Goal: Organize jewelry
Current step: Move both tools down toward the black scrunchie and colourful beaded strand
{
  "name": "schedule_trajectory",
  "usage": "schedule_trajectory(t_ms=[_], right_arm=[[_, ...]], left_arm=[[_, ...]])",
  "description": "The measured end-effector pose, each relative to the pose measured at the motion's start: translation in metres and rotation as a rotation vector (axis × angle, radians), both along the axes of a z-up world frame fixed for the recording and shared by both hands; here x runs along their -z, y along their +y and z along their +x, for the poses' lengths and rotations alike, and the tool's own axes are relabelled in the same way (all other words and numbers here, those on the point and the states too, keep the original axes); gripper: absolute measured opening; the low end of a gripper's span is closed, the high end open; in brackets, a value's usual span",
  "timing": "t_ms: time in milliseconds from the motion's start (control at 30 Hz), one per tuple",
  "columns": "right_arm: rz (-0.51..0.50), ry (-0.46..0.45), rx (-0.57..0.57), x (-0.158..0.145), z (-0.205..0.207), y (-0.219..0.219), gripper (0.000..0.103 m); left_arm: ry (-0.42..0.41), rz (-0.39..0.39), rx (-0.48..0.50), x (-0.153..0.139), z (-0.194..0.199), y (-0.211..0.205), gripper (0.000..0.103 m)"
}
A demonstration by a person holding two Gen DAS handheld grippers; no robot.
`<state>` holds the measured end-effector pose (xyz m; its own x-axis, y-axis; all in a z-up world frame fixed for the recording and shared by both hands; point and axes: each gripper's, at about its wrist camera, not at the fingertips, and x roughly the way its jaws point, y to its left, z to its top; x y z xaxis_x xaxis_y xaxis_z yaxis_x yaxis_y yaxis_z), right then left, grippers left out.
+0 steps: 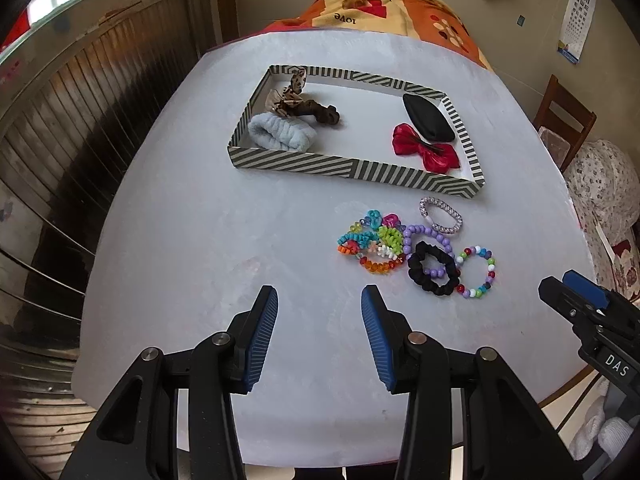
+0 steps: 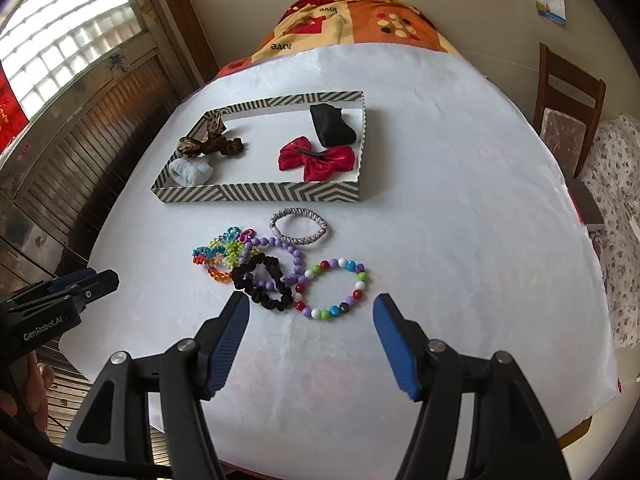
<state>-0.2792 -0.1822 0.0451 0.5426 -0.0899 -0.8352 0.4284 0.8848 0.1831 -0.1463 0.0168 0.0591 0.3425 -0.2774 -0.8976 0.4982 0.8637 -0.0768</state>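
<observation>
A striped tray (image 1: 352, 170) at the middle of the white table holds a pale blue scrunchie (image 1: 280, 132), a brown leopard bow (image 1: 304, 106), a black piece (image 1: 428, 118) and a red bow (image 1: 424, 148). In front of the tray lie a heap of colourful bracelets (image 1: 372, 242), a silver braided band (image 2: 304, 240), a purple bead bracelet (image 2: 296, 258), a black scrunchie (image 2: 276, 303) and a multicolour bead bracelet (image 2: 325, 314). My left gripper (image 1: 319, 292) is open and empty, to the near left of the heap. My right gripper (image 2: 311, 298) is open just short of the black scrunchie and bead bracelet.
The table (image 2: 460, 240) ends at a patterned blanket (image 2: 360, 20) at the far side. A wooden chair (image 2: 568, 112) and floral cushions (image 1: 604, 184) stand to the right. Slatted wooden panels (image 1: 72, 120) run along the left.
</observation>
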Motion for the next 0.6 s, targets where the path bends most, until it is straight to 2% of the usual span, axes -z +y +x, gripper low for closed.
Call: schedule_trajectory(t_ms=[367, 600], right_arm=[[0.008, 0.005, 0.018, 0.004, -0.005, -0.01, 0.068], [0.04, 0.029, 0.008, 0.02, -0.002, -0.015, 0.069]], left_arm=[[0.055, -0.004, -0.01, 0.013, 0.007, 0.002, 0.036], [0.14, -0.025, -0.034, 0.029, 0.015, 0.005, 0.036]])
